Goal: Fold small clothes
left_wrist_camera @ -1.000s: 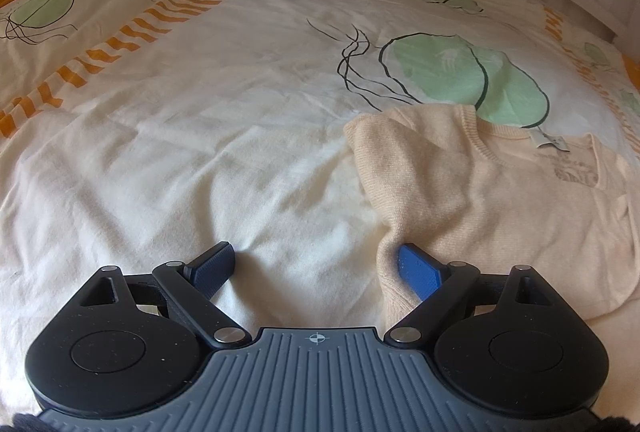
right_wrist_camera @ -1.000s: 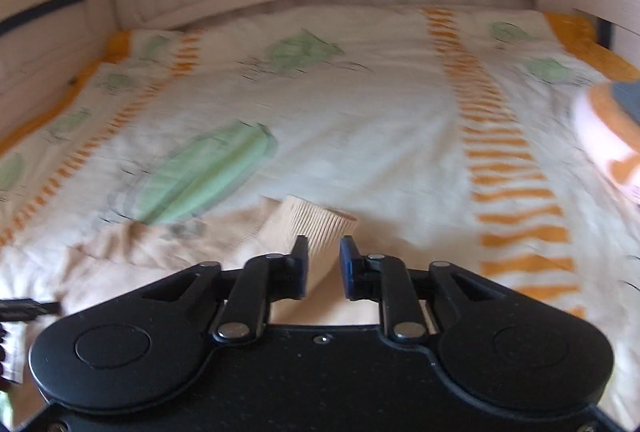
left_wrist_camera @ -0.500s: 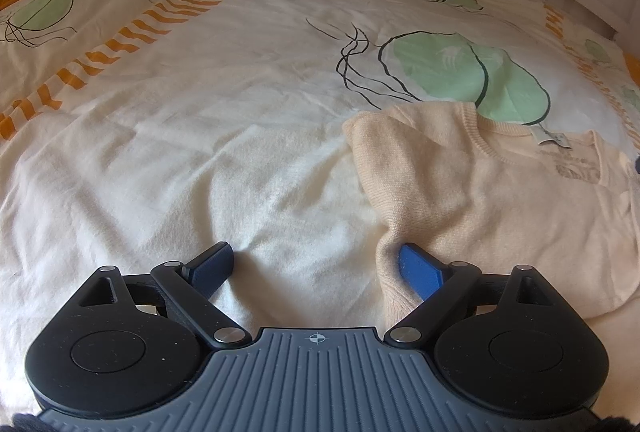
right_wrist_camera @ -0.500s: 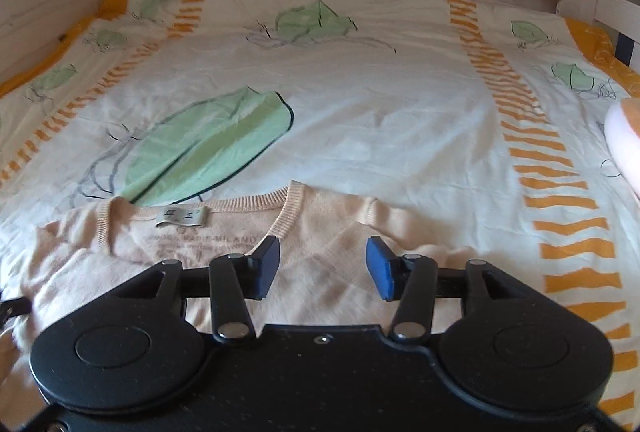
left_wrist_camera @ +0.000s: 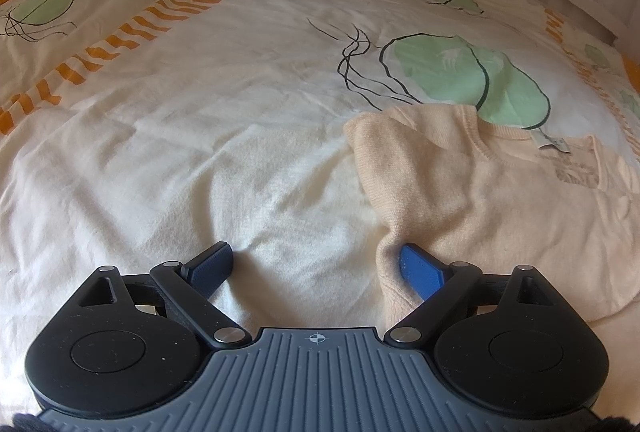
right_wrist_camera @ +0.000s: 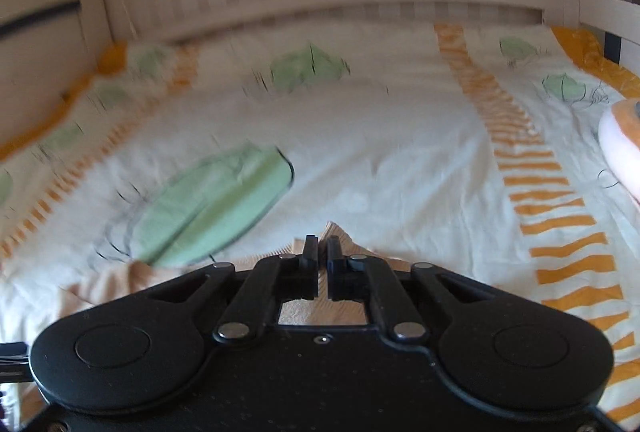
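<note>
Our left tongs (left_wrist_camera: 316,264) rest spread beside the peach sweater (left_wrist_camera: 500,200) at three o'clock on the bed (left_wrist_camera: 200,132); our right tongs (right_wrist_camera: 322,252) pinch its edge, which we judge could slip mid-fold.

The bed (left_wrist_camera: 200,160) is viewed low and close from both wrist cameras, each facing forward along its jaws; the peach sweater (left_wrist_camera: 500,192) and green-leaf bedspread are shared.
</note>
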The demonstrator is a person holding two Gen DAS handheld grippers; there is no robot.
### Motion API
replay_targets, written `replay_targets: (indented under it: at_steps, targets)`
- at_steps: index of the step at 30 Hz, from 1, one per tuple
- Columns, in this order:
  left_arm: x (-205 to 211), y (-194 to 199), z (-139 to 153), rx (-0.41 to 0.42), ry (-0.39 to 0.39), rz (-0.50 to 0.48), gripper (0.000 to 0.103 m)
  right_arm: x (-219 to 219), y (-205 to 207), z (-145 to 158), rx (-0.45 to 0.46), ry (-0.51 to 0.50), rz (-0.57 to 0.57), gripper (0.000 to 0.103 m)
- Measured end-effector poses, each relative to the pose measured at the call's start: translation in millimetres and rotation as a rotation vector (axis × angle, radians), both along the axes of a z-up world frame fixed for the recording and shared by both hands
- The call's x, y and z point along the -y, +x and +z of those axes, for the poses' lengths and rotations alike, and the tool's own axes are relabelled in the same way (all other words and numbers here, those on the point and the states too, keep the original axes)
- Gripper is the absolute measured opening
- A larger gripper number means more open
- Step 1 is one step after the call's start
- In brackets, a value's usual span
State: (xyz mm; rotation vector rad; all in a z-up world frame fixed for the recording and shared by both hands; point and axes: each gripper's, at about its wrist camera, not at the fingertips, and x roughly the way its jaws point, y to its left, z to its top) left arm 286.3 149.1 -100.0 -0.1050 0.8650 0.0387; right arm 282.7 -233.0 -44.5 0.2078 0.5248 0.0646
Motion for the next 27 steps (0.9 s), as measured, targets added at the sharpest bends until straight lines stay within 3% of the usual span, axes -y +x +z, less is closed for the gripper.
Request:
replay_targets:
  at_steps: [3, 6, 8, 10, 12, 14, 20, 22, 23, 27]
  targets:
    - [0, 0, 0, 0.0, 0.0, 0.001, 0.092, 23, -34, -4, -0.015, 0.024, -0.013, 0.012]
    - [0, 0, 0, 0.0, -0.002, 0.003, 0.092, 40, -54, -23, -0.11, 0.025, -0.041, 0.02]
    - [0, 0, 0, 0.0, 0.001, 0.003, 0.092, 48, -59, -35, -0.174, 0.018, -0.063, 0.021]
    - [0, 0, 0, 0.001, 0.002, 0.003, 0.092, 52, -63, -37, -0.166, 0.011, -0.069, 0.024]
    - [0, 0, 0, 0.001, 0.001, 0.004, 0.092, 51, -64, -33, -0.124, 0.005, -0.058, 0.049]
    - [0, 0, -1, 0.003, 0.003, 0.003, 0.092, 48, -57, -30, -0.096, -0.006, -0.033, 0.055]
    - [-7, -2, 0, 0.012, 0.005, 0.038, 0.092, 38, -24, -42, -0.149, -0.087, -0.013, 0.054]
    - [-10, -2, 0, 0.012, 0.011, 0.049, 0.092, 33, -15, -49, -0.182, -0.123, 0.01, 0.045]
    - [-10, -3, 0, 0.011, 0.011, 0.053, 0.092, 28, -14, -50, -0.176, -0.152, 0.029, 0.025]
    - [-15, -3, 2, 0.016, 0.027, 0.09, 0.091, 16, -15, -45, -0.1, -0.2, 0.096, 0.025]
